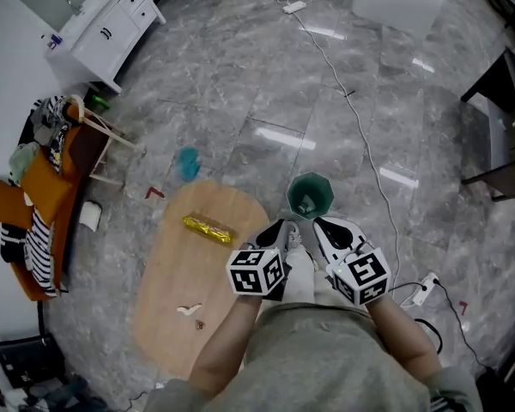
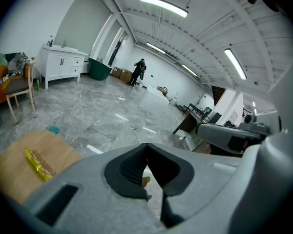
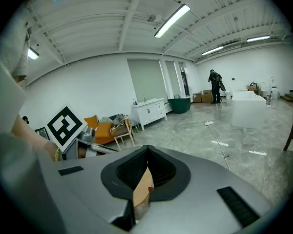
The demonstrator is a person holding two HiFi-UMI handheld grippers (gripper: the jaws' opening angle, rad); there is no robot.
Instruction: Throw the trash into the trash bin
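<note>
A table [image 1: 178, 269] sits on grey floor [image 1: 326, 118], bin [image 1: 310, 197] at two o'clock. Left claw [image 1: 285, 230] pinches a bit [image 2: 144, 181]. Right claw [image 1: 326, 227] pinches a scrap [image 3: 142, 186].

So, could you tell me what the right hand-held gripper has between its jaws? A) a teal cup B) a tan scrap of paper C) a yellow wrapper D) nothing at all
B: the right gripper view shows the right hand-held gripper shut on a tan scrap of paper, while the yellow wrapper lies on the wooden table.
</note>
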